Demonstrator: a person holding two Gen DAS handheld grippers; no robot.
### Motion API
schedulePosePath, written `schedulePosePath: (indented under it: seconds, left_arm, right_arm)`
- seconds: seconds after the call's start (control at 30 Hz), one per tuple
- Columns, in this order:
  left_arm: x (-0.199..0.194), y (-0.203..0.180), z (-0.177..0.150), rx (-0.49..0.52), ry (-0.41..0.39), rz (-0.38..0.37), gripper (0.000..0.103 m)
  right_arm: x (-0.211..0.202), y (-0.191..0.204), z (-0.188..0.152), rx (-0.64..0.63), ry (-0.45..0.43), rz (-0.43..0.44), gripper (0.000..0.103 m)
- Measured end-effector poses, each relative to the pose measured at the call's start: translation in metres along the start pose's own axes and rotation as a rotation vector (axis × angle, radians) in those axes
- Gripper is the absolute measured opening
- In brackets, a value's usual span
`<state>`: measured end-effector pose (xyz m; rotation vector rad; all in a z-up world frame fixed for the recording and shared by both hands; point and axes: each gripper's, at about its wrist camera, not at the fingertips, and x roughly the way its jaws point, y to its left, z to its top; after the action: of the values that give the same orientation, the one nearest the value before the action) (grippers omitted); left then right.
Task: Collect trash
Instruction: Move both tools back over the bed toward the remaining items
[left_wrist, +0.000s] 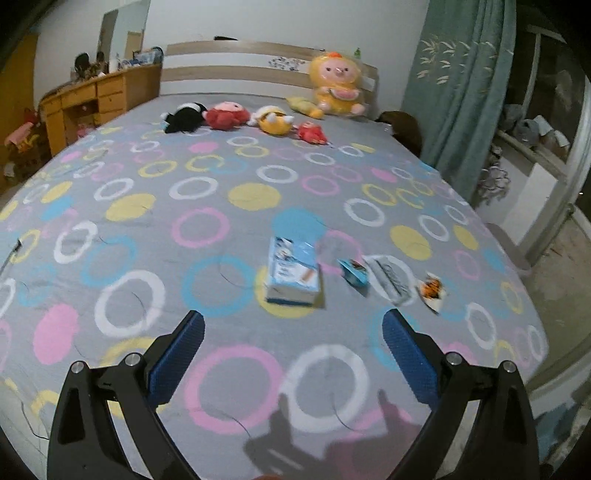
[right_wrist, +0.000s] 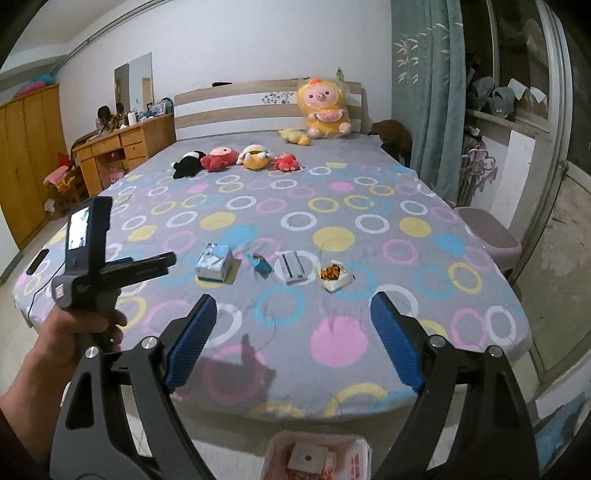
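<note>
Left wrist view: the left gripper (left_wrist: 293, 328) hangs over the near part of the bed (left_wrist: 207, 206), its blue-padded fingers (left_wrist: 177, 360) spread wide with nothing between them. Just beyond them a row of trash lies on the ring-patterned sheet. From left to right come a small blue-and-white box (left_wrist: 293, 271), a crumpled blue wrapper (left_wrist: 354, 272), a flat silvery packet (left_wrist: 388, 277) and an orange-and-white wrapper (left_wrist: 432, 290). The box sits apart from the wrapper; the other three lie close beside one another. At the far end, near the headboard (left_wrist: 236, 66), a line of small plush toys (left_wrist: 229, 115) lies on the sheet, and a big yellow plush (left_wrist: 334, 85) leans against the headboard. A wooden dresser (left_wrist: 92, 99) stands far left and a green curtain (left_wrist: 461, 92) hangs on the right.

Right wrist view: the right gripper (right_wrist: 293, 321) is held back from the foot of the bed, its fingers (right_wrist: 194, 341) also wide apart and empty. The same four pieces lie in a row beyond them: box (right_wrist: 216, 264), blue wrapper (right_wrist: 261, 264), silvery packet (right_wrist: 293, 267), orange-and-white wrapper (right_wrist: 334, 275). At the left, the person's left hand (right_wrist: 79, 328) grips the handle of the left gripper (right_wrist: 151, 267), seen from the side; its spread cannot be told from this view. At the bottom edge, below the foot of the bed, the mouth of a white-and-red plastic bag (right_wrist: 354, 458) shows. A mauve stool (right_wrist: 487, 230) stands right of the bed.
</note>
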<state>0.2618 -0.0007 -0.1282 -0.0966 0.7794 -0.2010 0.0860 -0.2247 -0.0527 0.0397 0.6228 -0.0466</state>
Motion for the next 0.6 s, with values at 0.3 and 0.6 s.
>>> schedulePosePath:
  seconds: [0.3,0.6]
  left_arm:
    - [0.054,0.016,0.014,-0.025,0.063,0.054,0.094]
    - [0.105,0.012,0.026,-0.024,0.124,0.095,0.094]
  right_arm:
    - [0.093,-0.022,0.012,0.010,0.047,0.001,0.083]
    - [0.184,-0.049,0.015,0.040,0.124,-0.009,0.083]
